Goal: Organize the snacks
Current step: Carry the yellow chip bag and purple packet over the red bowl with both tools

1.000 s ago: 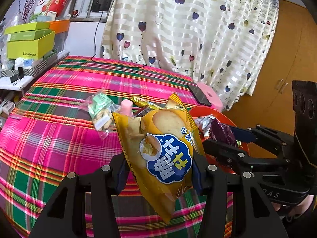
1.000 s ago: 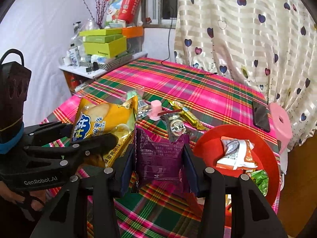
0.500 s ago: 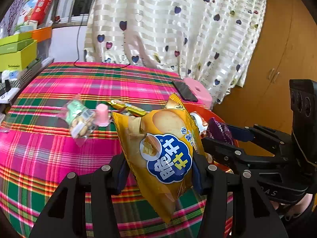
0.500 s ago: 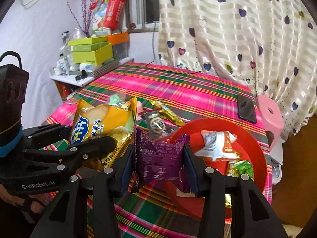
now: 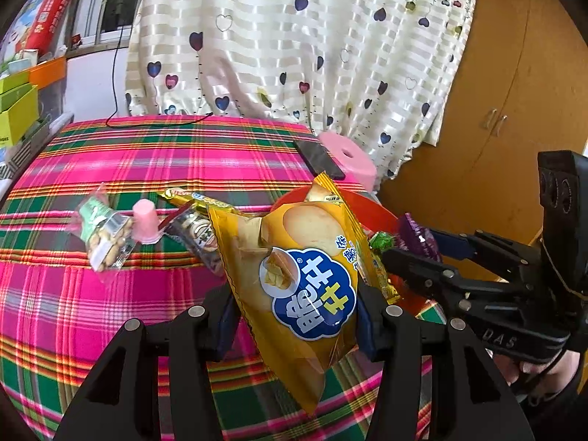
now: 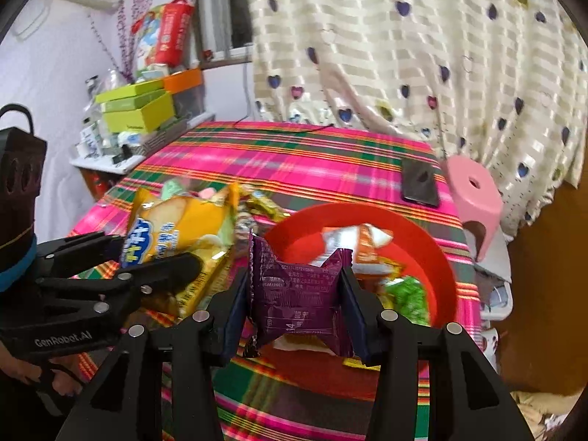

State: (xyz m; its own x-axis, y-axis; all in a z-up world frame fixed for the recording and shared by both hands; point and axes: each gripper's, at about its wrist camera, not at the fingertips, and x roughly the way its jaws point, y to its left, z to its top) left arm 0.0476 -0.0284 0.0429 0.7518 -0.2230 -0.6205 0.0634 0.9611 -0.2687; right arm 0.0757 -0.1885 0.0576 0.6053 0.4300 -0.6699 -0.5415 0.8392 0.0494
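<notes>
I'm mid-carry — left gripper (image 5: 294, 316) clamps the yellow chip bag (image 5: 294, 275), right gripper (image 6: 294, 305) the purple snack packet (image 6: 297, 294) — next, release both over the red bowl (image 6: 437, 257).

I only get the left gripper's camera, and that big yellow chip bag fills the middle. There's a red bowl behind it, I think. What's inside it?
Observer: From the right wrist view, the red bowl holds an orange and white packet and a green wrapped snack.
Operator: What is the other gripper carrying? I just see a purple scrap.
Observer: The right gripper is shut on a purple snack packet, pinched from both sides, right in front of the bowl.
Operator: Anything left of my picture's edge?
Observer: A shelf beside the table with stacked green boxes and an orange box.
</notes>
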